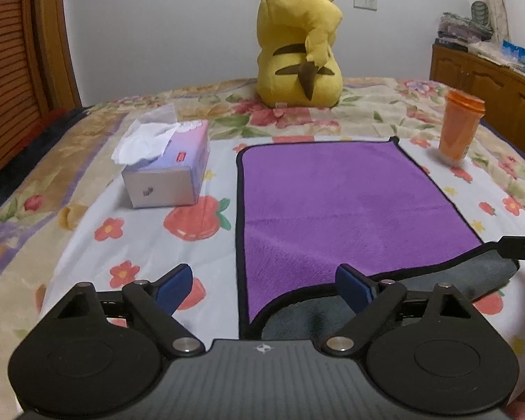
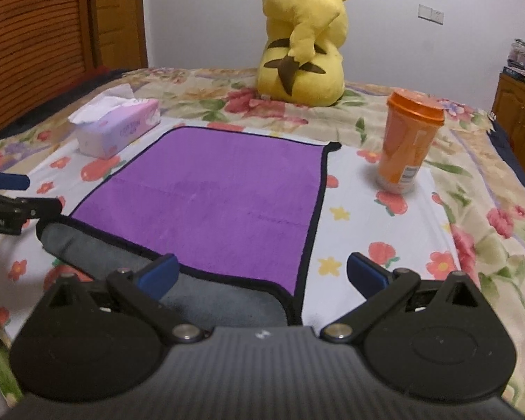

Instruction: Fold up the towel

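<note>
A purple towel (image 1: 346,206) with black trim lies on the floral bedsheet, folded over so its grey underside (image 1: 308,311) shows along the near edge. It also shows in the right wrist view (image 2: 217,203), with the grey fold (image 2: 213,301) nearest me. My left gripper (image 1: 264,285) is open, its blue pads straddling the towel's near left corner. My right gripper (image 2: 262,274) is open over the near right corner. Each gripper's fingertips show at the edge of the other view.
A tissue box (image 1: 168,171) sits left of the towel and shows in the right wrist view (image 2: 117,129). An orange lidded cup (image 2: 407,140) stands to the right. A yellow plush toy (image 1: 299,42) sits behind. A wooden cabinet (image 1: 486,84) stands at the right.
</note>
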Action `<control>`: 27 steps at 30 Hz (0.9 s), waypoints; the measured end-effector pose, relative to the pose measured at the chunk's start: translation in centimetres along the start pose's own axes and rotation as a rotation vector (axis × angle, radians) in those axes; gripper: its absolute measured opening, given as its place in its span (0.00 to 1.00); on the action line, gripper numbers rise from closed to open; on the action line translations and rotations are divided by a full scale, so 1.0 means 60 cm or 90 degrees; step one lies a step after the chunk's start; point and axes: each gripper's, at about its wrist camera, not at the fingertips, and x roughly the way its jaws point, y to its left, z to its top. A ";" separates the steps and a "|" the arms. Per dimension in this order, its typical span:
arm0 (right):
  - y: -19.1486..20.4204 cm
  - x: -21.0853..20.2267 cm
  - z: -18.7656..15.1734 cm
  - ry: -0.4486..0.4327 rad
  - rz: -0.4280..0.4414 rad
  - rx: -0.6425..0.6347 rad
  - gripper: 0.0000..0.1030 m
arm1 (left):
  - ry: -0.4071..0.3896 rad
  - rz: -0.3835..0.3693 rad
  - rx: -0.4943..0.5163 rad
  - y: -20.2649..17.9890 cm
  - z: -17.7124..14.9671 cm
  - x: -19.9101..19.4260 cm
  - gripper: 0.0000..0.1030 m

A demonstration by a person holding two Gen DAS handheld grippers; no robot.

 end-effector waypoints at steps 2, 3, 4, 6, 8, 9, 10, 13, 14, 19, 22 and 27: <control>-0.002 0.006 0.000 0.007 0.006 0.002 0.93 | 0.015 -0.011 -0.004 0.003 -0.001 0.007 0.82; -0.003 0.010 0.001 0.014 0.009 0.003 0.87 | 0.021 -0.015 -0.005 0.005 -0.002 0.010 0.80; -0.004 0.014 0.000 0.020 0.012 0.004 0.86 | 0.026 -0.018 -0.006 0.005 -0.003 0.013 0.80; -0.006 0.022 -0.001 0.032 0.014 0.007 0.85 | 0.034 -0.023 -0.005 0.004 -0.004 0.017 0.77; -0.007 0.027 -0.003 0.041 0.017 0.008 0.85 | 0.043 -0.028 -0.005 0.004 -0.006 0.021 0.75; -0.007 0.028 -0.003 0.044 0.020 0.010 0.85 | 0.049 -0.030 -0.006 0.005 -0.007 0.025 0.72; -0.007 0.029 -0.004 0.047 0.023 0.011 0.85 | 0.058 -0.030 -0.006 0.005 -0.009 0.028 0.70; -0.007 0.034 -0.005 0.060 0.030 0.012 0.85 | 0.087 -0.040 -0.002 0.001 -0.015 0.040 0.63; -0.007 0.036 -0.006 0.065 0.034 0.014 0.85 | 0.094 -0.040 0.001 -0.001 -0.017 0.043 0.61; -0.009 0.039 -0.007 0.081 0.044 0.017 0.84 | 0.112 -0.046 0.002 -0.003 -0.022 0.049 0.58; -0.013 0.043 -0.008 0.094 0.043 0.021 0.84 | 0.114 -0.053 -0.008 0.000 -0.021 0.048 0.52; -0.019 0.049 -0.011 0.108 0.051 0.032 0.78 | 0.115 -0.057 -0.012 0.000 -0.021 0.048 0.43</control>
